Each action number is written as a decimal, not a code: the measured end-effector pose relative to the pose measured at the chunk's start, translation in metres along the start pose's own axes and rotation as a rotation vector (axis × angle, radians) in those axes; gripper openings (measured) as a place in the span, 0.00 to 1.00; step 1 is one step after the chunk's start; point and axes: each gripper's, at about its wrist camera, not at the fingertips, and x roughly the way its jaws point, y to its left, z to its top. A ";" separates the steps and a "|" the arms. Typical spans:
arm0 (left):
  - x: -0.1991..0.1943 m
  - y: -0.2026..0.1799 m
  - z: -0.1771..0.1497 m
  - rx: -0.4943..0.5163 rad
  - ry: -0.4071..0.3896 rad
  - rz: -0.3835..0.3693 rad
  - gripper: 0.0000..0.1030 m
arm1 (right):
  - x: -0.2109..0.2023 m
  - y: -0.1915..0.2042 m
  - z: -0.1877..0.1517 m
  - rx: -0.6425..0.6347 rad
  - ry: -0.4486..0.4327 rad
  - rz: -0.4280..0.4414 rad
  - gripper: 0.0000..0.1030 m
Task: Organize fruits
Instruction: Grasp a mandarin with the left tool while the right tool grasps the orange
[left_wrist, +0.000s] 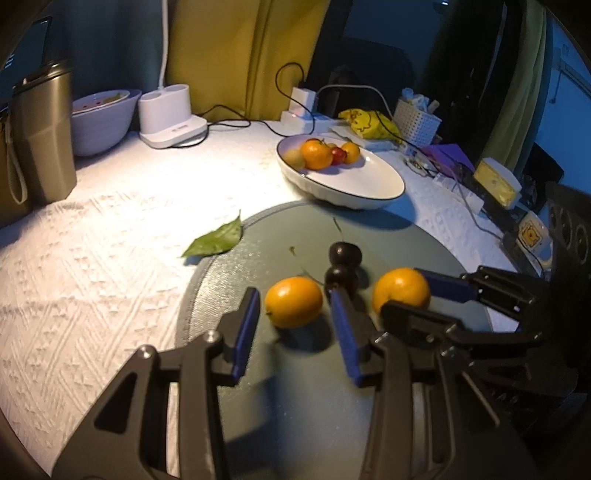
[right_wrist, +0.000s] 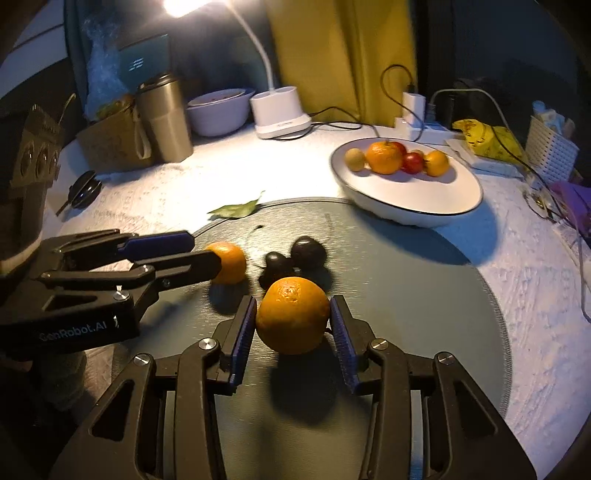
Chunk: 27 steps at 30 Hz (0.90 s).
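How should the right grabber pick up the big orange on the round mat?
Grip the big orange across its widest middle, coming in low from the near side, as the right gripper is lined up now. It is round, so pads on opposite sides at the fattest part hold best. The fingers already flank it; the dark cherries crowd only the far side.

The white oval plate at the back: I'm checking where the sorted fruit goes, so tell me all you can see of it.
The white oval plate looks glazed ceramic, shallow, with a thin dark rim line and ribbed outer wall. It sits upright on the textured white tablecloth, just behind the round grey mat. Fruit is clustered at its far end: two oranges, a red fruit or two and a small tan one. Neither tongs touch it.
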 end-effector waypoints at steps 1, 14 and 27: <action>0.002 -0.001 0.000 0.002 0.003 0.003 0.41 | -0.001 -0.004 0.000 0.006 -0.003 -0.003 0.42; 0.023 -0.007 0.004 0.044 0.046 0.057 0.41 | -0.007 -0.028 0.000 0.051 -0.020 -0.017 0.42; 0.026 -0.011 0.002 0.080 0.057 0.060 0.37 | -0.009 -0.040 0.004 0.063 -0.036 -0.022 0.42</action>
